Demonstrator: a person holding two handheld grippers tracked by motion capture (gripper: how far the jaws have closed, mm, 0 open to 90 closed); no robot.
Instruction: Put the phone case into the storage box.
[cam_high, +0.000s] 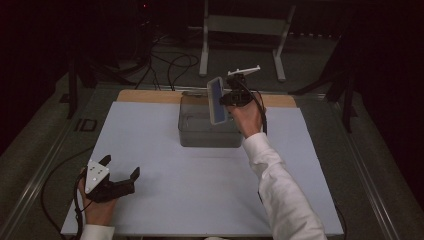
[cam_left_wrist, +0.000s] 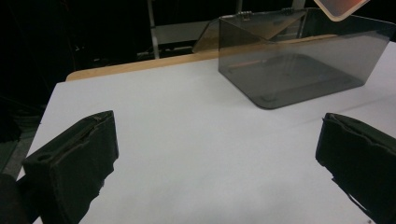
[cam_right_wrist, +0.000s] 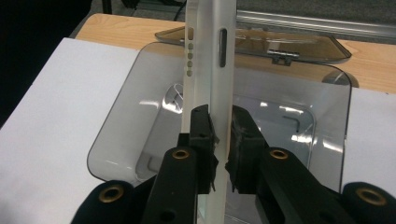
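Your right gripper (cam_high: 231, 97) is clamped on the phone (cam_high: 216, 100): in the right gripper view its two jaws press on the slim edges of the phone (cam_right_wrist: 210, 70), which rises upright from between the pads. In the high view you hold the phone in the air above the smoky clear box (cam_high: 200, 131), over its right part, screen side facing left. The phone's lower end seems to sit at about the height of the box's rim, though the dim picture makes that hard to judge. The box (cam_right_wrist: 280, 121) lies open below the jaws, its hinged lid (cam_right_wrist: 261, 44) folded back on the wooden strip (cam_high: 150, 96).

Your left gripper (cam_high: 116, 181) rests near the front left corner of the white mat (cam_high: 200, 190), well apart from the box, its jaws spread wide with only bare mat (cam_left_wrist: 205, 154) between them.
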